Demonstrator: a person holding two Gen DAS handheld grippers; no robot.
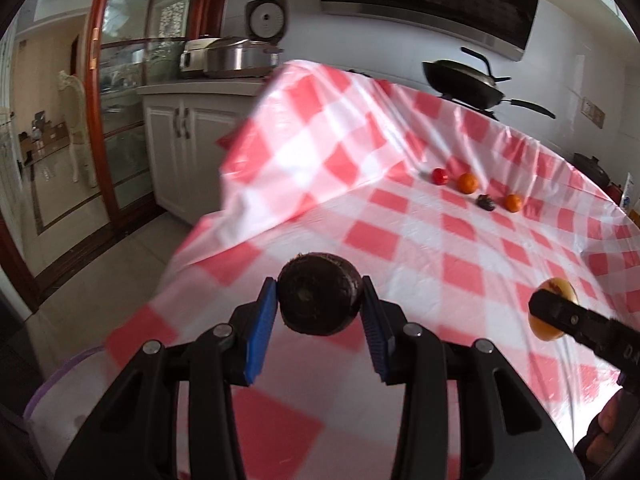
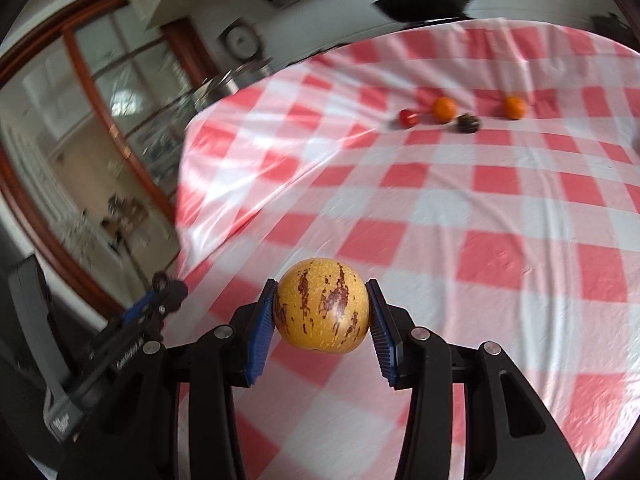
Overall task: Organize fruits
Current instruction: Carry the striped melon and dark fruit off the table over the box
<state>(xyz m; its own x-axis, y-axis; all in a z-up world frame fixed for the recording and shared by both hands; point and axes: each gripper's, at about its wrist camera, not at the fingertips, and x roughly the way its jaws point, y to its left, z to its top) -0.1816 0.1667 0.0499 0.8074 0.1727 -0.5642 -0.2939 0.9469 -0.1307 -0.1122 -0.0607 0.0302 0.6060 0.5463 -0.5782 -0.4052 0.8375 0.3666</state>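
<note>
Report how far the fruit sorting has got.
Done: nothing visibly sorted yet. In hand: the left gripper clamps a dark round fruit; the right gripper clamps a yellow speckled fruit. Left: a red fruit, two oranges and a small dark fruit lie on the checked cloth.

Bright daylight, motion blur, fisheye-warped edges

Right gripper (image 2: 321,307) fingers (image 2: 262,330) clamp yellow streaked fruit (image 2: 321,305) above checkered cloth (image 2: 460,208).
</note>
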